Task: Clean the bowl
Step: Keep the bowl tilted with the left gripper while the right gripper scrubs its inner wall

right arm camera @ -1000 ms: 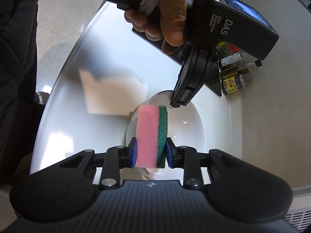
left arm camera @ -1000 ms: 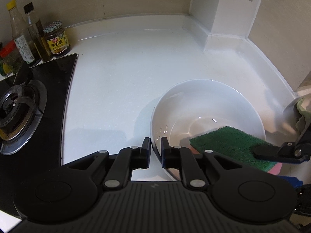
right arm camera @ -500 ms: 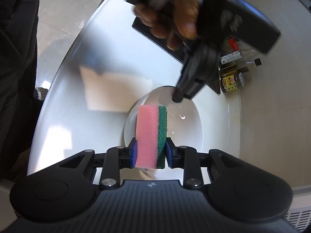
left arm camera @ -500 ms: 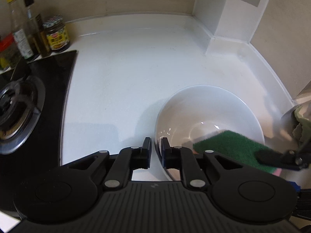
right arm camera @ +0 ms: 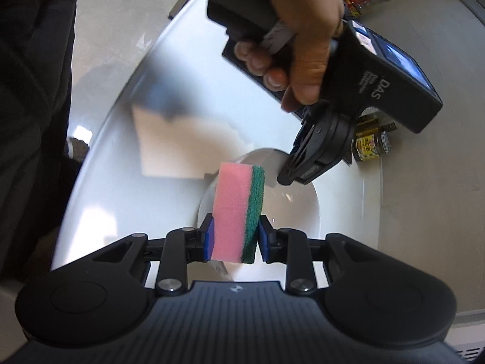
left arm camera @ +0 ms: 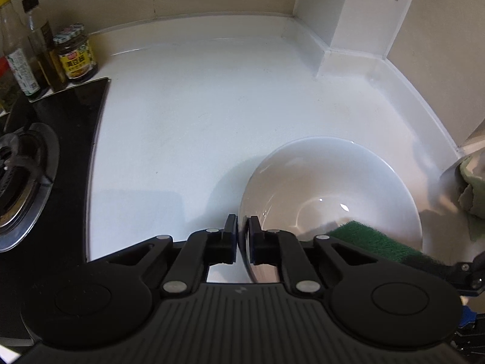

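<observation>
A white bowl (left arm camera: 330, 191) rests on the white counter (left arm camera: 197, 115). My left gripper (left arm camera: 241, 236) is shut on the bowl's near-left rim, one finger inside and one outside. My right gripper (right arm camera: 235, 236) is shut on a pink sponge with a green scouring side (right arm camera: 238, 209), held over the bowl (right arm camera: 291, 212). In the left wrist view the sponge's green face (left arm camera: 372, 242) sits at the bowl's near-right edge. The left gripper (right arm camera: 289, 179) shows in the right wrist view, held by a hand at the bowl's far rim.
A black gas hob (left arm camera: 27, 163) lies to the left. Bottles and a jar (left arm camera: 75, 54) stand at the back left corner. A white boxed column (left arm camera: 357, 15) rises at the back right. A green cloth (left arm camera: 473, 188) lies at the right edge.
The left gripper and bowl rim have shifted toward the right and nearer in its view. The sponge has drawn back toward the bowl's near-right edge. Both grips are unchanged.
</observation>
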`<state>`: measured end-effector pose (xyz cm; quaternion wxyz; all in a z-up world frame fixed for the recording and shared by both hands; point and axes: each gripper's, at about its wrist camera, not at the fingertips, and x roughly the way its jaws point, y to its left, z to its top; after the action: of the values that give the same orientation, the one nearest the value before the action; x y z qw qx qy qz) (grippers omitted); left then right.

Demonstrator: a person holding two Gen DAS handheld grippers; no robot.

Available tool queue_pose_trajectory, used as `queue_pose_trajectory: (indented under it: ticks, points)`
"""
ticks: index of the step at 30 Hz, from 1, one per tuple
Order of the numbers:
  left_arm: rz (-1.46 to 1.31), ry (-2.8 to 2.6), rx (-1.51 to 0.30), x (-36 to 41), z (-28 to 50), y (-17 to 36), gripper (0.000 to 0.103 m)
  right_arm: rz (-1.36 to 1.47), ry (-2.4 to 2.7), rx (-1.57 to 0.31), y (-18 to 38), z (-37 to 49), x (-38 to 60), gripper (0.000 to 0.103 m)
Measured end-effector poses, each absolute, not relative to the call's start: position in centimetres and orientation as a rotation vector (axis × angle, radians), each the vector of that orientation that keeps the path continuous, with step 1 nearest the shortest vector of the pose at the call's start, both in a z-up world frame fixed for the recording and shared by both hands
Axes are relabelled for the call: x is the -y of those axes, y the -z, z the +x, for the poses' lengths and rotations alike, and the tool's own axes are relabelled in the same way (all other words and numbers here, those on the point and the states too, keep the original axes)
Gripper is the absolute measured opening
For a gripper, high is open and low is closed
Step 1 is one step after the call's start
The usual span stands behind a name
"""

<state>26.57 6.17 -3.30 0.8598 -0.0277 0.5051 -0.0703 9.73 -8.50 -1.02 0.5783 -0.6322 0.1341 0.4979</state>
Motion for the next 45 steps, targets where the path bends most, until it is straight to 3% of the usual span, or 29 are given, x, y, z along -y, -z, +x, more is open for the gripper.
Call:
queue_pose_trajectory:
  ticks: [10,15,21,45]
  points:
    - [-0.124,0.083,-0.978,-6.4,21.6,2.4,0.015,-1.455,-1.158,-0.334,1.0,9.9,7.8,0.025]
    - [-0.063,0.090,-1.004,-6.3,23.3,2.7,0.007,-1.423,-1.193,-0.329,0.7,9.7,7.2,0.025]
    - [-0.027,0.128,-1.027,-5.9,25.6,2.9,0.008,-1.462,-1.167,-0.320,0.9,9.2,8.2,0.025]
    - [-0.101,0.094,-0.980,-6.9,22.7,1.8,0.013,-1.372,-1.135,-0.340,0.6,10.3,9.8,0.026]
